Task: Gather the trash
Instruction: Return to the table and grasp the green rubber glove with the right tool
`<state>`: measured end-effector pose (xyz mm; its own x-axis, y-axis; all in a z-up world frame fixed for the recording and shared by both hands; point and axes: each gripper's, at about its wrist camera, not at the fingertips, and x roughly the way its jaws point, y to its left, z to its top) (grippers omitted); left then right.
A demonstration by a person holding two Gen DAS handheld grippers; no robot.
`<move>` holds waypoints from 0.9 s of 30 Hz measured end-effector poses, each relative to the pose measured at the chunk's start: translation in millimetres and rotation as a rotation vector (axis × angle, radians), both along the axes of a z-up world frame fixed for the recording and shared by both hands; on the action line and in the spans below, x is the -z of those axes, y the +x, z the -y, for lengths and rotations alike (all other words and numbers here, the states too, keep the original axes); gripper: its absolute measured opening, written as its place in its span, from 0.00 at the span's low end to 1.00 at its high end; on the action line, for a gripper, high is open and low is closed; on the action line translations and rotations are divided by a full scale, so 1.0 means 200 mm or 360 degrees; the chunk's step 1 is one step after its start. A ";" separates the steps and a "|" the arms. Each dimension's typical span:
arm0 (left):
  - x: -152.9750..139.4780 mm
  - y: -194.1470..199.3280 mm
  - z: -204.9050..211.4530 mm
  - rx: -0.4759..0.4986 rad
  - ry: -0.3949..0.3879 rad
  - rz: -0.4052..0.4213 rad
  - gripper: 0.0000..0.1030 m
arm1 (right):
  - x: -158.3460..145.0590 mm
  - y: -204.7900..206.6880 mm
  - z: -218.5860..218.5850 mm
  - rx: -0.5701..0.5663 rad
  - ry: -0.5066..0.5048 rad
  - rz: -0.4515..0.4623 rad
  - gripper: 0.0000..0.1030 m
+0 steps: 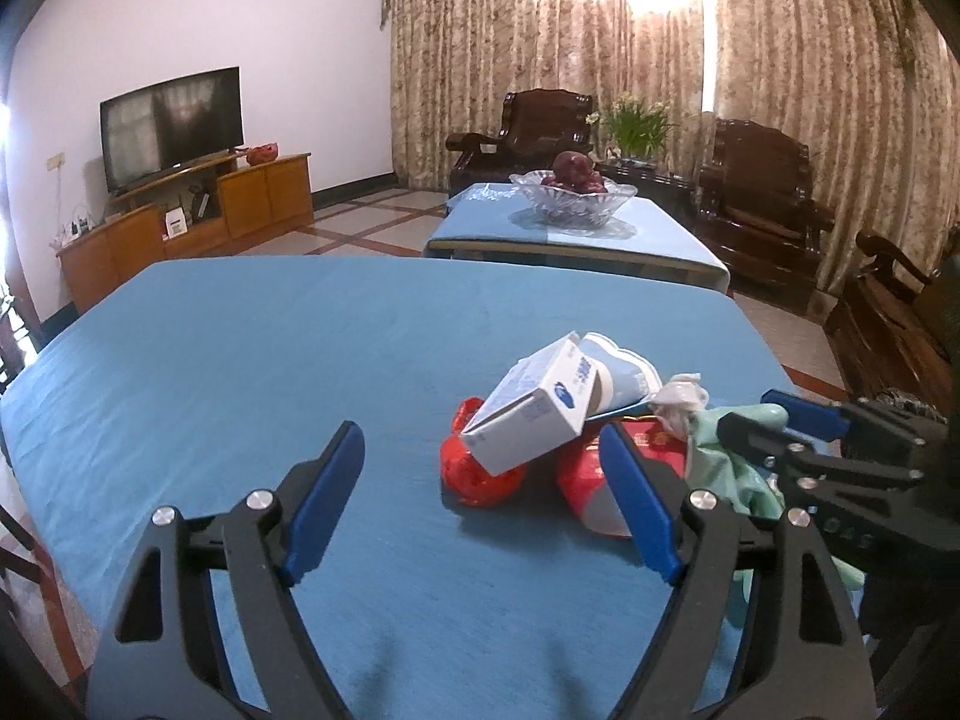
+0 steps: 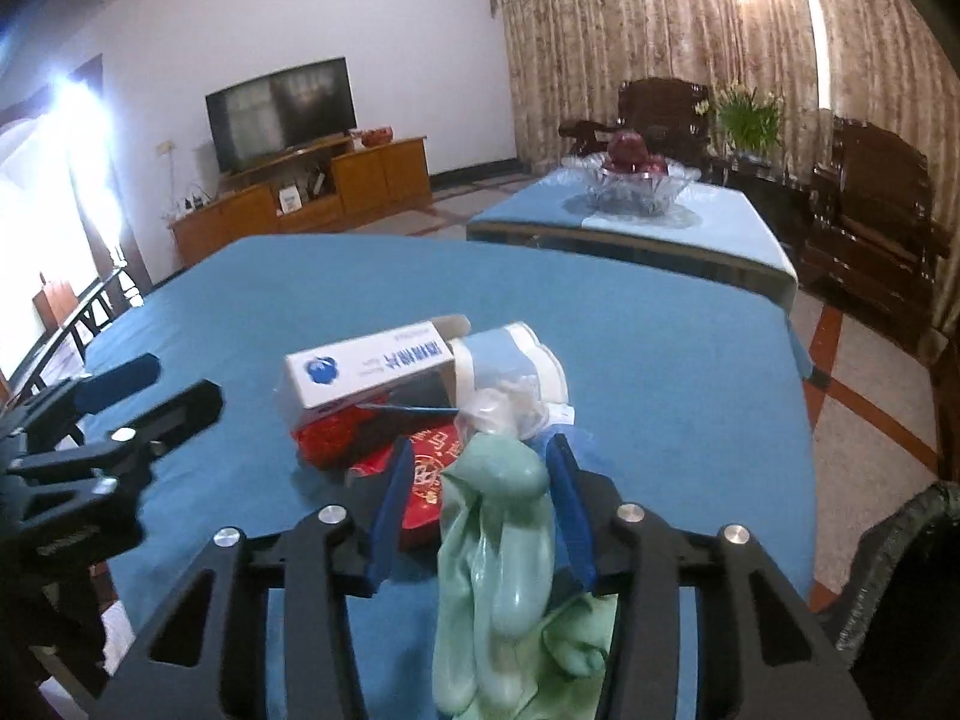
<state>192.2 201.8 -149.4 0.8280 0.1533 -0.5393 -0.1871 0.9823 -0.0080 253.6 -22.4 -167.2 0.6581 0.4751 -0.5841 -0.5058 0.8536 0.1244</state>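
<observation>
Nearest in the right wrist view, the right gripper (image 2: 480,504) has its blue pads on either side of a pale green rubber glove (image 2: 504,546), which bulges up between them and hangs limp toward 6 o'clock. The right pad lies against the glove; whether the left pad touches it cannot be told, so a firm grip is not certain. In the left wrist view the left gripper (image 1: 480,498) stands wide open over the blue tablecloth (image 1: 240,372), nothing between its fingers; its right finger (image 1: 639,498) lies across the front of the trash heap.

The heap lies on the near right part of the table. From the left gripper it sits at about 1 o'clock: two red wrappers (image 1: 480,474) at the bottom, a white carton (image 1: 534,414) leaning across them, a light blue paper cup (image 1: 621,372) on its side behind the carton, and a crumpled clear wrapper (image 1: 681,399) at the right, touching the glove. From the right gripper the heap is at 11 to 12 o'clock, just past the pads.

Beyond the table, at 12 to 1 o'clock, a second blue-covered table (image 1: 576,240) bears a glass bowl (image 1: 573,198) of dark red fruit. Farther off stand dark wooden armchairs (image 1: 762,192), a plant (image 1: 636,126) and patterned curtains (image 1: 600,60). At 10 o'clock a television (image 1: 171,126) sits on a wooden cabinet (image 1: 192,228) against the white wall.
</observation>
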 end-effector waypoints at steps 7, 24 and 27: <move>0.02 0.03 -0.02 -0.0003 -0.0012 -0.0012 0.76 | 0.09 0.05 -0.03 -0.0032 -0.0063 -0.0055 0.33; 0.02 0.19 0.04 0.0061 -0.0017 0.0010 0.76 | -0.18 0.03 0.09 -0.0070 0.0172 0.0079 0.12; 0.05 0.26 0.07 0.0088 0.0013 -0.0010 0.76 | -0.17 0.07 0.10 -0.0045 0.0157 0.0079 0.12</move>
